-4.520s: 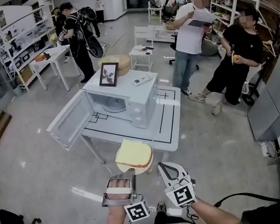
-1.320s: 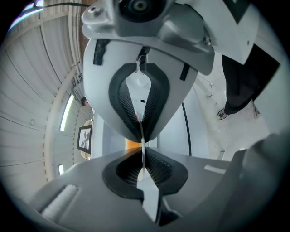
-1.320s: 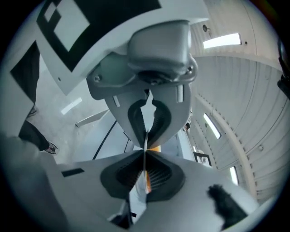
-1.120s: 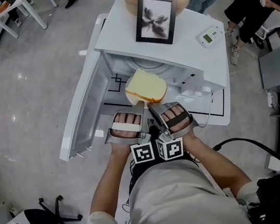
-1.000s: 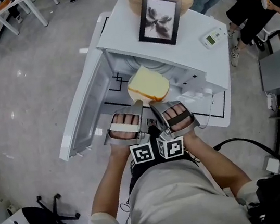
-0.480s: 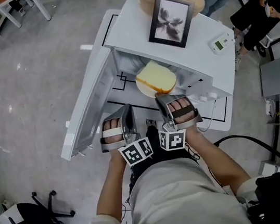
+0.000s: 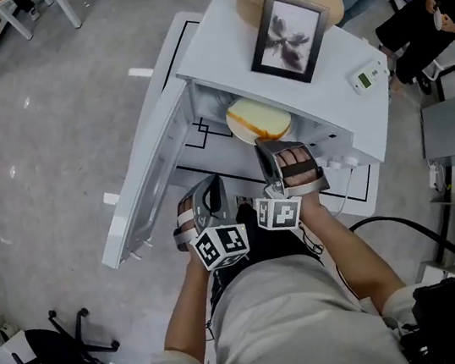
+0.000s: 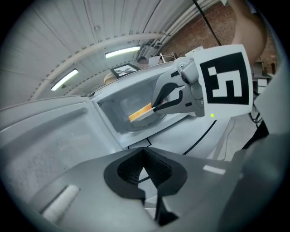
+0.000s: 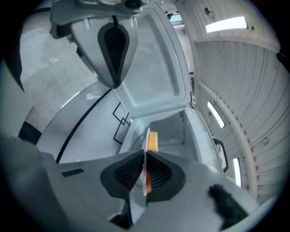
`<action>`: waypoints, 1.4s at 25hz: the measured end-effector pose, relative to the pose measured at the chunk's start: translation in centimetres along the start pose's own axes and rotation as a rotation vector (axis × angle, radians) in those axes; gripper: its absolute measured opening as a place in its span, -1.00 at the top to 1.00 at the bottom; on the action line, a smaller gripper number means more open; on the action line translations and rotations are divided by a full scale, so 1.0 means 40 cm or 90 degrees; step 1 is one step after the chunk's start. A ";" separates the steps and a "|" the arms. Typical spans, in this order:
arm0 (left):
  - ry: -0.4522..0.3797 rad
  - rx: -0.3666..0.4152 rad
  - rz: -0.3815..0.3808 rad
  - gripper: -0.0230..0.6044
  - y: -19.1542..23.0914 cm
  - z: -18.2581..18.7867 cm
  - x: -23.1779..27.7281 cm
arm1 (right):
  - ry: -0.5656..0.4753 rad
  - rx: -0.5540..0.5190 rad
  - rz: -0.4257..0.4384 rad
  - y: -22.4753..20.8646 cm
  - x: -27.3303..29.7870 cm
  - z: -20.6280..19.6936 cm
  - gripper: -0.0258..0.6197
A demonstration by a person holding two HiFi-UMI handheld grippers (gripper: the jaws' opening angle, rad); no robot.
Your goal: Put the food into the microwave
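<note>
1. Gripping the plate (image 9: 146, 135) by its near rim, the right gripper (image 7: 266, 147) has its jaws clamped on it, and the bread (image 7: 258, 117) lies flat on the plate straight ahead of the fingers.
2. Plate and bread sit level in the mouth of the microwave (image 7: 222, 40), partly under its roof.
3. The right hand points slightly downward into the cavity, so the move left is probably inward and down.
4. The left gripper (image 7: 214, 189) hangs in front of the microwave beside its open door (image 7: 149, 181), rolled on its side, jaws together on nothing.
</note>
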State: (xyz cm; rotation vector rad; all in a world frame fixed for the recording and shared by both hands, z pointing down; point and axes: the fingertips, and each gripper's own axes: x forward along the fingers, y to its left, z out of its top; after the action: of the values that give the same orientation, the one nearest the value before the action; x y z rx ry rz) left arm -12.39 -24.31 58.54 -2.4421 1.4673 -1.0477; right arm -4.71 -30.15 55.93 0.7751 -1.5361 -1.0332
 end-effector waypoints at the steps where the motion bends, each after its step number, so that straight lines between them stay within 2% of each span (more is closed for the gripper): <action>1: -0.001 -0.011 -0.005 0.90 -0.002 -0.001 0.001 | 0.003 0.001 0.001 -0.002 0.010 -0.002 0.84; 11: -0.010 -0.100 -0.031 0.90 0.004 -0.013 0.020 | 0.027 0.008 0.013 -0.001 0.100 -0.019 0.84; 17: -0.005 -0.098 -0.034 0.90 0.000 -0.019 0.020 | 0.041 0.011 0.019 0.003 0.150 -0.039 0.84; 23: 0.001 -0.121 -0.039 0.91 -0.004 -0.029 0.019 | 0.051 0.011 0.021 0.005 0.196 -0.058 0.84; 35: 0.021 -0.134 -0.052 0.90 -0.028 -0.042 0.020 | 0.065 0.019 0.044 0.027 0.244 -0.083 0.84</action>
State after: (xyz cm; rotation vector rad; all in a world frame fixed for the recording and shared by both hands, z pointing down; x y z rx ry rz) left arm -12.34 -23.96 60.71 -2.6601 1.5738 -0.9990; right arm -3.46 -39.08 61.06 0.7783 -1.4839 -0.9087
